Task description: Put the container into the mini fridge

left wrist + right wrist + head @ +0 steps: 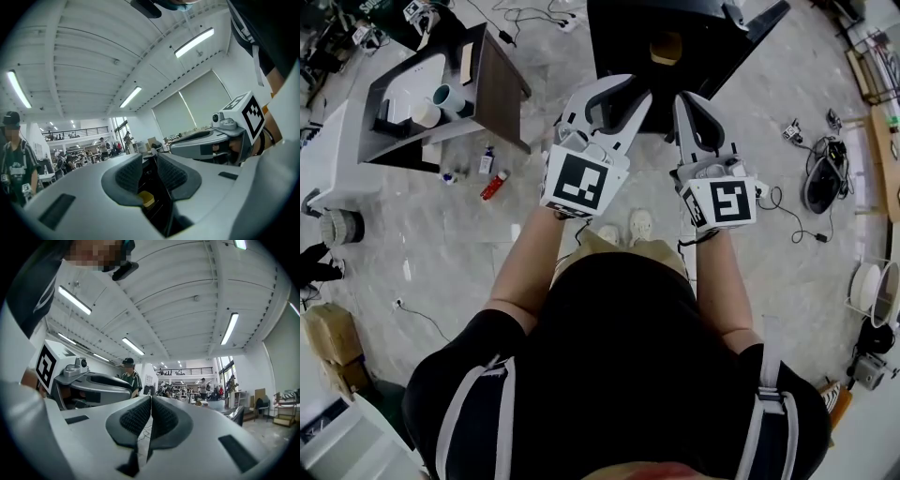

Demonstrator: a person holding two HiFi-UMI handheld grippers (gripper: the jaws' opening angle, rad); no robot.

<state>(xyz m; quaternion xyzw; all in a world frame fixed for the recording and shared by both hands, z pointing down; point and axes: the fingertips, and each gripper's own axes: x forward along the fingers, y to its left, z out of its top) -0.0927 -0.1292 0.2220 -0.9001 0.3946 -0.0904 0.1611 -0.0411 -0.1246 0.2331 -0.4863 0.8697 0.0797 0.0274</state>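
Yellow container (666,47) sits inside the black fridge (619,42), ahead of both grippers and touching neither. We see it through the gap of the left gripper (630,92), whose jaws are parted and empty. The right gripper (689,101) has its jaws pressed together.

Two tongs are seen, left tongs (617,94) and right tongs (686,98); two cups, teal cup (448,96) and beige cup (425,113), upper left; one mini fridge (623,37).

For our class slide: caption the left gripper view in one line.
Left gripper, jaws apart and empty, beside the right gripper under a strip-lit ceiling.
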